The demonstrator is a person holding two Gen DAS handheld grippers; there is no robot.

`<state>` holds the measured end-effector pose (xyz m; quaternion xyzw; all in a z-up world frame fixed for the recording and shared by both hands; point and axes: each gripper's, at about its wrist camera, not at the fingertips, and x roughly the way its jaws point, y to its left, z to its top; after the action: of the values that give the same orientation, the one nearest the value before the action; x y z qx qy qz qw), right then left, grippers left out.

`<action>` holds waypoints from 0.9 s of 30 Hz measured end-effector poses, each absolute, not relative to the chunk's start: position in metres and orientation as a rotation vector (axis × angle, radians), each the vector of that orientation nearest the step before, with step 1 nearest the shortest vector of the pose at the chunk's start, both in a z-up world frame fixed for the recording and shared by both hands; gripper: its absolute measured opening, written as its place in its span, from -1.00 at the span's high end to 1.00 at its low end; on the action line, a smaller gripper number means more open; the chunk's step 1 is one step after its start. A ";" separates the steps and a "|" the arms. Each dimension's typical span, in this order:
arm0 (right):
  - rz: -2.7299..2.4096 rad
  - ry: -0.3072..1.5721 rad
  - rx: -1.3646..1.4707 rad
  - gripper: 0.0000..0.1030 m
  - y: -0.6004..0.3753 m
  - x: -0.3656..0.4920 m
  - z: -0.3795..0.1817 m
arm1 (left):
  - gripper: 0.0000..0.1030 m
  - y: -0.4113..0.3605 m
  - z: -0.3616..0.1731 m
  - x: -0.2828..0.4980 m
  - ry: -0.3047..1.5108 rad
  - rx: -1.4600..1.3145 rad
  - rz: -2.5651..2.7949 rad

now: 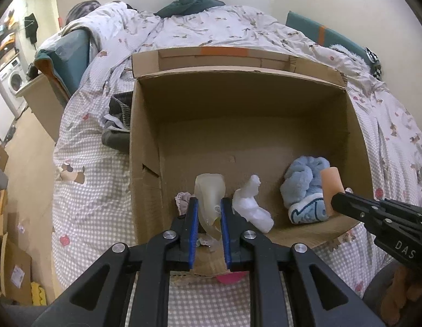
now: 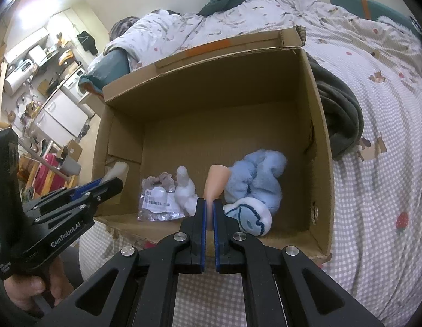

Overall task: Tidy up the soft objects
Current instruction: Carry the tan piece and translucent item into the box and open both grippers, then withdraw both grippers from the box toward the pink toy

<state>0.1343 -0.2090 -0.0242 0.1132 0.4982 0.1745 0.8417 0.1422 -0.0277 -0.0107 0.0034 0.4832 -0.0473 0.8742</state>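
One open cardboard box (image 1: 145,125) sits on a checked bedspread (image 1: 88,190). The left gripper (image 1: 208,212) clamps one translucent soft piece (image 1: 209,190); the right gripper (image 2: 209,209) clamps one peach piece (image 2: 217,179). Inside the box lie one blue plush (image 2: 257,188), one white plush (image 2: 185,188) and one foil packet (image 2: 156,207).

left tongs (image 1: 208,204) hide the lower part of the pale piece (image 1: 209,190) and most of the lace bag (image 1: 182,199) behind them. peach piece (image 2: 216,179) blurs where it enters the right tongs (image 2: 210,204). dark cloth (image 1: 117,120) is half hidden by the box (image 1: 145,141) wall. bag label (image 2: 156,200) print too small to read. pink thing (image 1: 230,277) under the near box edge is mostly covered, can't tell what.
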 end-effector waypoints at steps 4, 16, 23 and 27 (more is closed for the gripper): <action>0.375 1.052 0.247 0.88 -0.209 0.135 -0.024 | 0.71 -0.027 -0.011 0.141 1.008 0.018 -0.098; 0.376 1.034 0.256 0.88 -0.210 0.134 -0.022 | 0.62 -0.028 -0.008 0.138 0.983 0.030 -0.080; 0.391 0.980 0.316 0.15 -0.217 0.132 -0.014 | 0.17 -0.028 -0.003 0.136 0.965 0.020 -0.080; 0.374 0.948 0.353 -0.48 -0.222 0.132 -0.010 | -0.32 -0.030 0.005 0.133 0.918 0.025 -0.070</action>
<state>0.1318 -0.2224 -0.0099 0.1679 0.4515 0.1782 0.8580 0.1325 -0.0302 0.0050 0.0118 0.4429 -0.0338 0.8958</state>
